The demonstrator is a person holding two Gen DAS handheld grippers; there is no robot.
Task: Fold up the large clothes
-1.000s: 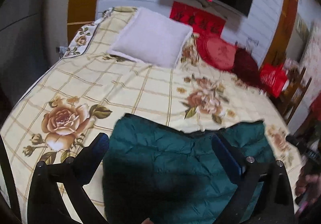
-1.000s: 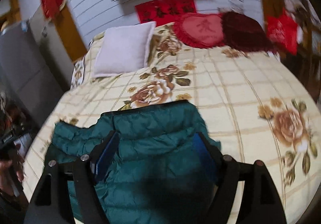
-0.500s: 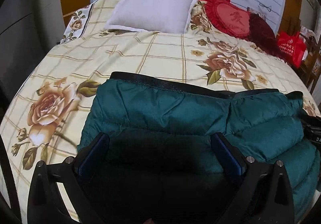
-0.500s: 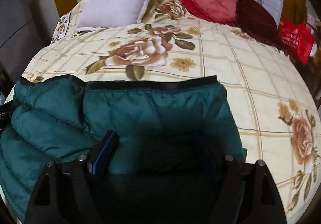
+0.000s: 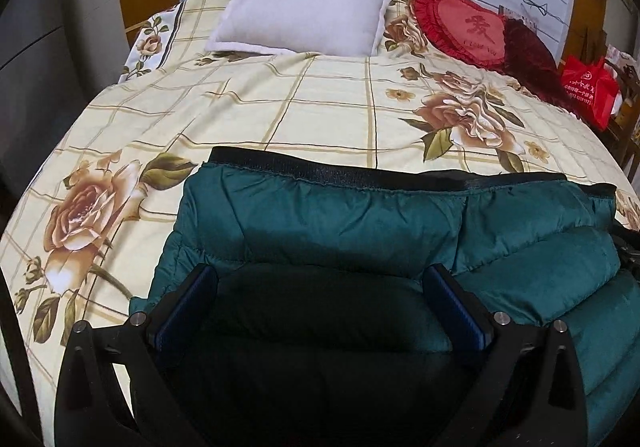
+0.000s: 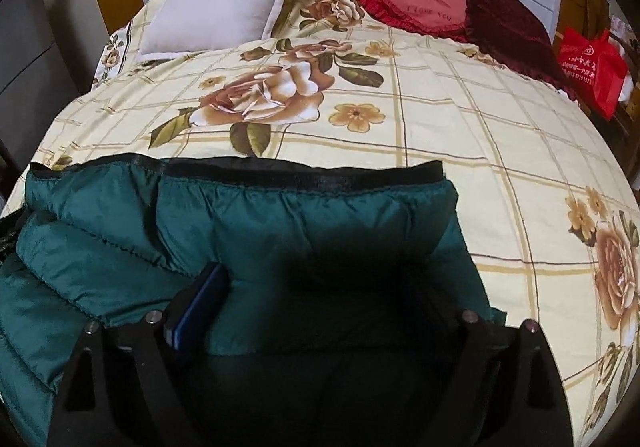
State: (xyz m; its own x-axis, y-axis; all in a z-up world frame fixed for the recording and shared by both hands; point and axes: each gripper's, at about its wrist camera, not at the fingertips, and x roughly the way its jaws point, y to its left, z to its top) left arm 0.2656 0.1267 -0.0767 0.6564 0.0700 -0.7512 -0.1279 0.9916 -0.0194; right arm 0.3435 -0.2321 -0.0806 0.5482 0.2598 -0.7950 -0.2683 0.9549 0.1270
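Note:
A dark green puffer jacket [image 5: 360,219] with a black hem band lies on the floral bedspread [image 5: 280,107] near the bed's front edge; it also shows in the right wrist view [image 6: 280,223]. My left gripper [image 5: 320,287] is open, low over the jacket's left part, with padded fabric bulging between its blue-padded fingers [image 5: 188,303]. My right gripper [image 6: 324,287] is open over the jacket's right part; its left finger [image 6: 200,303] presses into the fabric and its right finger is sunk behind a fold.
A white pillow [image 5: 308,3], a red heart cushion [image 5: 468,27] and a dark red cushion [image 5: 528,51] lie at the head of the bed. A red bag [image 5: 592,87] stands off the right side. A grey cabinet [image 5: 32,47] is at left.
Both grippers have moved down and forward onto the jacket. The jacket now fills the lower view, spread wider on the bed.

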